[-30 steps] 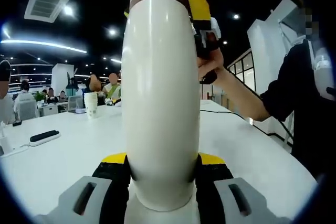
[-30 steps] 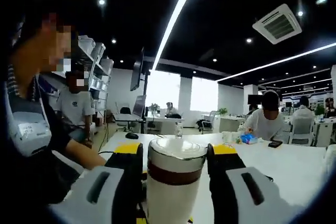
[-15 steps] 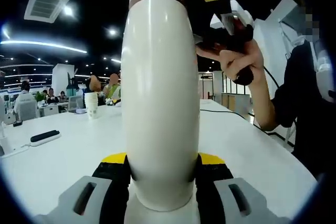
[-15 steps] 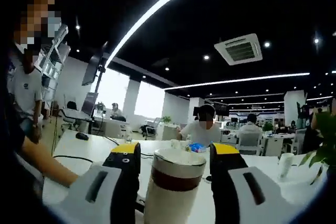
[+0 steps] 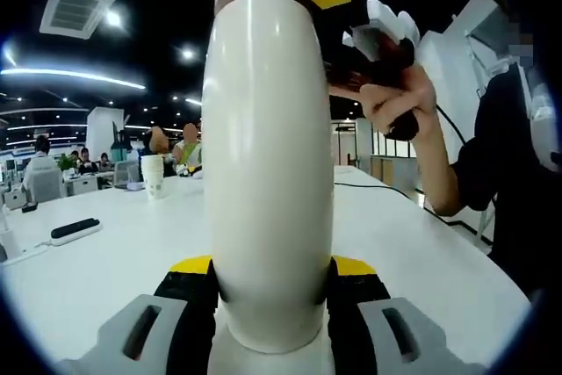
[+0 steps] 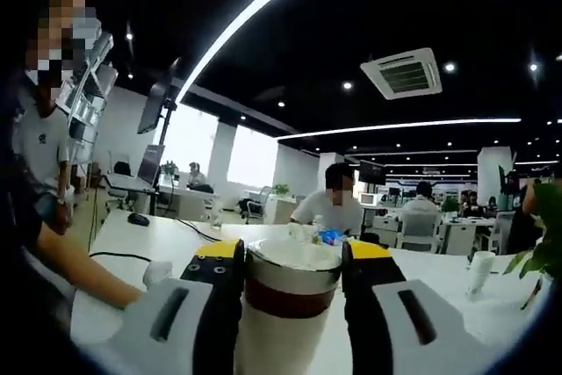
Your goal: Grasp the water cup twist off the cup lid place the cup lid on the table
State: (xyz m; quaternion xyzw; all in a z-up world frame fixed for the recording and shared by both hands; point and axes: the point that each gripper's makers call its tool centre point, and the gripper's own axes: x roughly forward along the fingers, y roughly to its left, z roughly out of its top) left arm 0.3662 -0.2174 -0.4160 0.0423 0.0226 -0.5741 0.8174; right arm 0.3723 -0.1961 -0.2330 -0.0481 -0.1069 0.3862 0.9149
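The tall, smooth cream water cup (image 5: 268, 164) stands on the white table (image 5: 105, 261), squeezed low down by the left gripper (image 5: 268, 283). The right gripper (image 6: 285, 261) pinches its brown-banded lid (image 6: 290, 274), probably tightly. It looks hard and slippery, so hold firmly.

Cup (image 5: 268, 173): tall cream-white bottle body, rounded shoulders, standing upright above the white table (image 5: 105, 261), base pinched between yellow-tipped black jaws. Lid (image 6: 292, 271): brown band with a shiny silver top, sitting on the cup's neck, clamped between two jaws. Cannot tell if it's loosened.
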